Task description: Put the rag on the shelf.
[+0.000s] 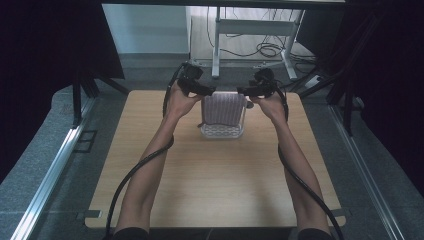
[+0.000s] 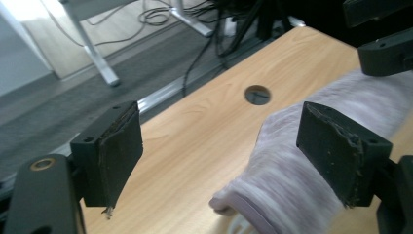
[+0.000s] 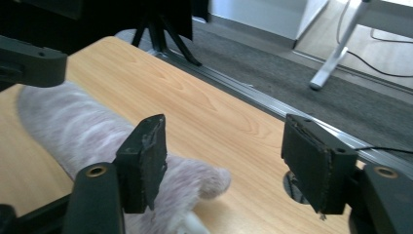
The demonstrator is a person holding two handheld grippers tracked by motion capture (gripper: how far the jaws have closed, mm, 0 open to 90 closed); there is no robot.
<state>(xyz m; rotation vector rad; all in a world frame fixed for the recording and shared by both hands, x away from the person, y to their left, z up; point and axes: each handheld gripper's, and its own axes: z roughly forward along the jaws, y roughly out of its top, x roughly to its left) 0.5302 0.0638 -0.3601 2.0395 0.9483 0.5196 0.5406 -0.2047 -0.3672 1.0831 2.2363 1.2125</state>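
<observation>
A soft, fuzzy cloth, pale purple with faint stripes, is hanging over the top of a small see-through plastic rack. The rack has a bottom full of little holes. It is sitting on the pale wooden surface, up toward 12 o'clock, near the far edge.

The left gripper is hovering at the cloth's 9 o'clock side, and the right gripper at its 3 o'clock side. Each black gripper is trailing a thick black cable.

In the left gripper view, the left gripper's fingers are standing wide apart. Their flat pads are looking rough and worn at the edges. The cloth is lying between them, close to the finger at 3 o'clock. I cannot tell if it is touching.

In the right gripper view, the right gripper's fingers are wide apart too, with the cloth next to the finger at 9 o'clock. A round hole is showing in the wood.
</observation>
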